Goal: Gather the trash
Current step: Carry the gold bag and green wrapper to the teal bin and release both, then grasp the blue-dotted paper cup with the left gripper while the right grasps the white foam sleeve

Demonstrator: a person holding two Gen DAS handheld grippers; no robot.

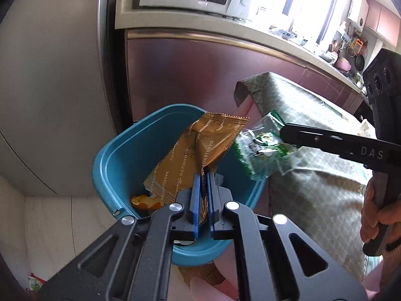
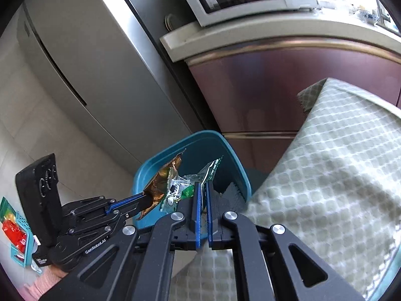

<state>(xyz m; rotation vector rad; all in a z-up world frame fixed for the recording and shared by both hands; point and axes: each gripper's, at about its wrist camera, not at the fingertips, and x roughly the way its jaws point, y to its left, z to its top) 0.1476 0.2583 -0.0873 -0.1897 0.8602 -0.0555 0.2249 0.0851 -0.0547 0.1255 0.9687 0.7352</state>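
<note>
The left hand-held gripper [image 1: 205, 175] is clamped on a gold wrapper [image 1: 198, 148] hanging over the blue bin [image 1: 112, 155]. The right hand-held gripper [image 2: 203, 184] is clamped on a green wrapper [image 2: 186, 192] above the bin's rim, beside the cloth-covered worktop's corner [image 2: 325, 150].

We read "DAOXIANGCUN" on the gold wrapper [image 1: 200, 148], "DAS" on the right hand-held gripper [image 1: 283, 133], and "GenRoboAI" on the left hand-held gripper [image 2: 147, 197].
</note>
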